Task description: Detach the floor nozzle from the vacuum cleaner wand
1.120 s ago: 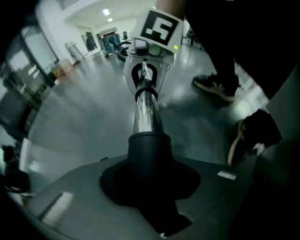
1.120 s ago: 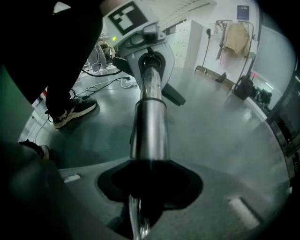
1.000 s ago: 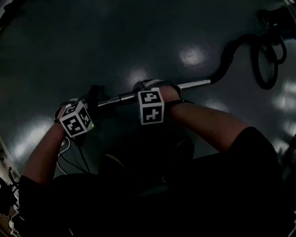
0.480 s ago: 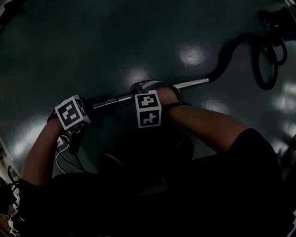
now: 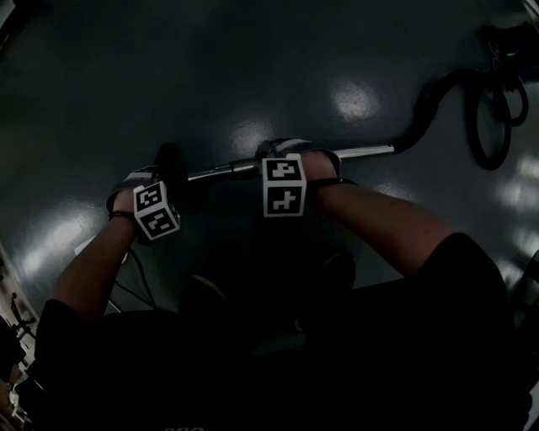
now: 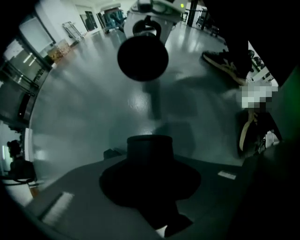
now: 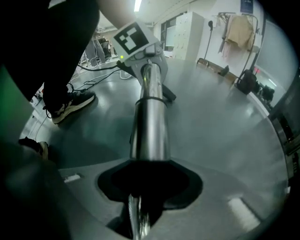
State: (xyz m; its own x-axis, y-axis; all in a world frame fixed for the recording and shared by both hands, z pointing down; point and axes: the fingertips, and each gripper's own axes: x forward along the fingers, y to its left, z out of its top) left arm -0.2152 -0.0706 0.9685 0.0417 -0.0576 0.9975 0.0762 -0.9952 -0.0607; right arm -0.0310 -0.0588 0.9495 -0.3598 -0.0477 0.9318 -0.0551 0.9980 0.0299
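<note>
Right claw (image 7: pixel 149 185) grips the metal wand (image 7: pixel 151 122) running ahead; left claw (image 6: pixel 150 171) clamps the black nozzle (image 6: pixel 150 146).

No word, number or brand can be read in any view. The left marker cube (image 5: pixel 156 210), at about 8 o'clock in the head view, and the right marker cube (image 5: pixel 283 186), near the centre, carry only black-and-white square patterns and no letters. In the right gripper view a blue sign (image 7: pixel 245 4) stands high at about 1 o'clock, too small to read. A small white label (image 7: pixel 71 178) at about 8 o'clock, on the grey body in front, is too blurred to read.
</note>
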